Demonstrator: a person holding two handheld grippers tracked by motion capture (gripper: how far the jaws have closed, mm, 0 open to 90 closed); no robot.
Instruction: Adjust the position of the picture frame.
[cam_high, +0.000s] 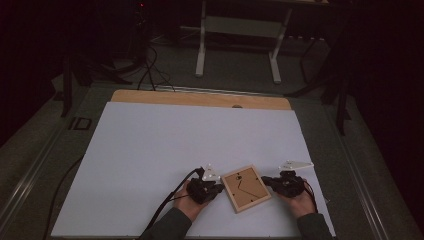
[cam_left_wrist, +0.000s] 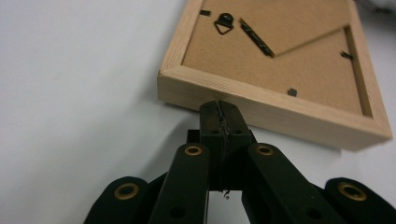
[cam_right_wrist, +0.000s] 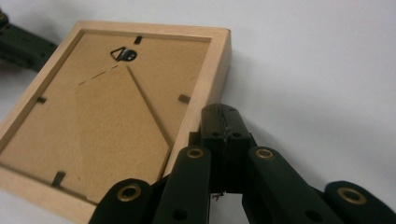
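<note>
Laboratory or workshop setting: dark room, white sheet (cam_high: 200, 150) covering the wooden surface (cam_high: 200, 97), loose cables (cam_high: 150, 70) upper left, white-legged bench frame (cam_high: 240, 45) at top centre.

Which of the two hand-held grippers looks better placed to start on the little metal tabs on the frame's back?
Probably the right hand-held gripper: its shut tips sit beside the picture frame rail nearest a tab. The left hand-held gripper only butts the outer edge.
</note>
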